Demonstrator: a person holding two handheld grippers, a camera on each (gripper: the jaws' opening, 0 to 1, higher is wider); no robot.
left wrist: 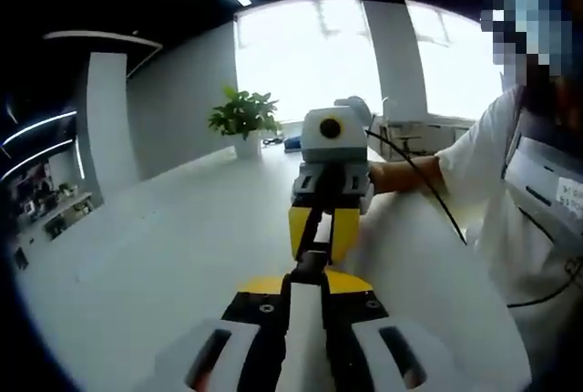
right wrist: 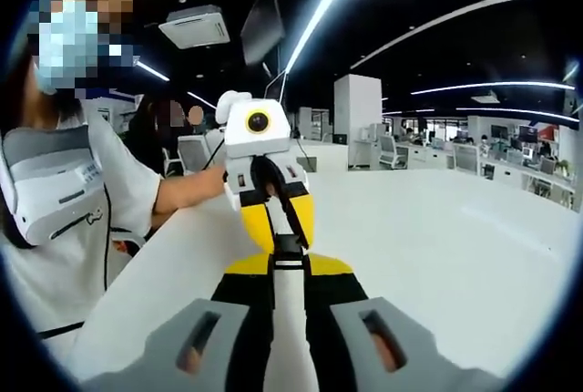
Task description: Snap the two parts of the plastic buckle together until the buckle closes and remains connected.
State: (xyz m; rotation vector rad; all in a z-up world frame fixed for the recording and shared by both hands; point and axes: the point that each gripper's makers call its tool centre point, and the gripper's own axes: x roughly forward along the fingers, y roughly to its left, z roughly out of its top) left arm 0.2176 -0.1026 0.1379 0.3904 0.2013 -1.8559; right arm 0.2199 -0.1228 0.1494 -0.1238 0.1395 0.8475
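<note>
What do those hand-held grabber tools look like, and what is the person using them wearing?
Each tool shows best in the other's view: the right gripper and the left gripper both have yellow jaw pads under a black-and-grey body. A thin black cable trails from the right one. The person wears a white short-sleeved shirt.

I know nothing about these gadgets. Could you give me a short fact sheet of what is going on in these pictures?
Setting: white table in an office, potted plant at its far end
Operator: a person holding both tools
Left gripper: jaws closed on one end of the buckle
Right gripper: faces the left one, jaws closed on the other end
Buckle position: held above the table between the yellow jaw tips
Buckle latched: cannot tell
</note>
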